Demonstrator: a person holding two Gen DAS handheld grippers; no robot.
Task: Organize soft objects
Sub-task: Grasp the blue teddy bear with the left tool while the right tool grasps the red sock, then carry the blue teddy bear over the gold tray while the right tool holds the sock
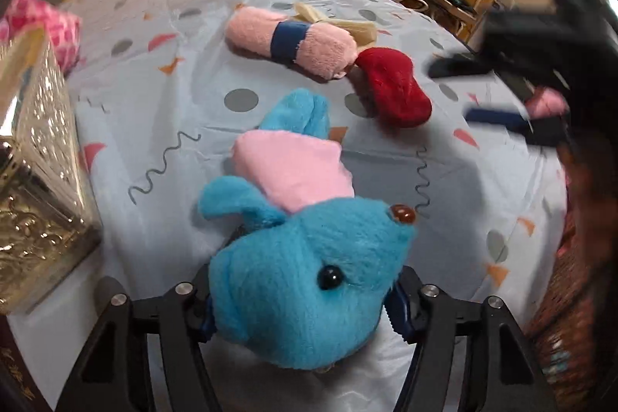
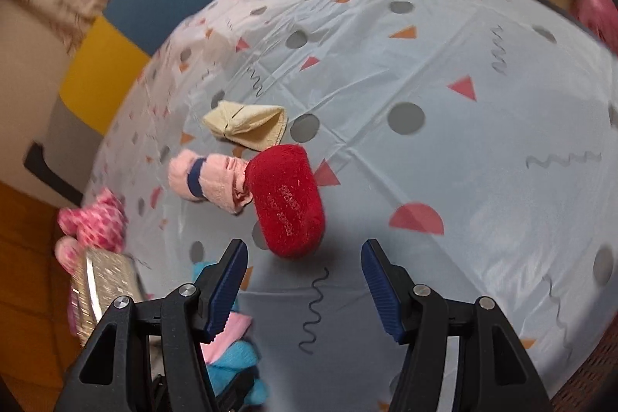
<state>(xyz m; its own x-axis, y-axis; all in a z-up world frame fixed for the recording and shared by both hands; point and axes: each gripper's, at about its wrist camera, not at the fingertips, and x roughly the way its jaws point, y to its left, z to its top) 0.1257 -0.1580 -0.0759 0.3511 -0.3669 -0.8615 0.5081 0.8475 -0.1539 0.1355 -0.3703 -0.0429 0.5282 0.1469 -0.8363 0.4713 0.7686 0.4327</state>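
Note:
My left gripper (image 1: 301,311) is shut on the head of a blue plush toy (image 1: 309,277) with a pink body, which lies on the patterned tablecloth (image 1: 154,95). Beyond it lie a rolled pink towel with a blue band (image 1: 289,41), a red plush pad (image 1: 394,87) and a beige cloth (image 1: 347,24). My right gripper (image 2: 305,280) is open and empty, above the cloth just short of the red pad (image 2: 287,199). The pink towel (image 2: 208,182), the beige cloth (image 2: 247,124) and the blue plush (image 2: 231,361) also show there. The right gripper appears blurred in the left view (image 1: 502,91).
A shiny gold box (image 1: 34,172) stands at the left table edge, also in the right view (image 2: 104,284). A pink checked plush (image 1: 42,22) sits behind it. Shelves and furniture stand beyond the table's far edge.

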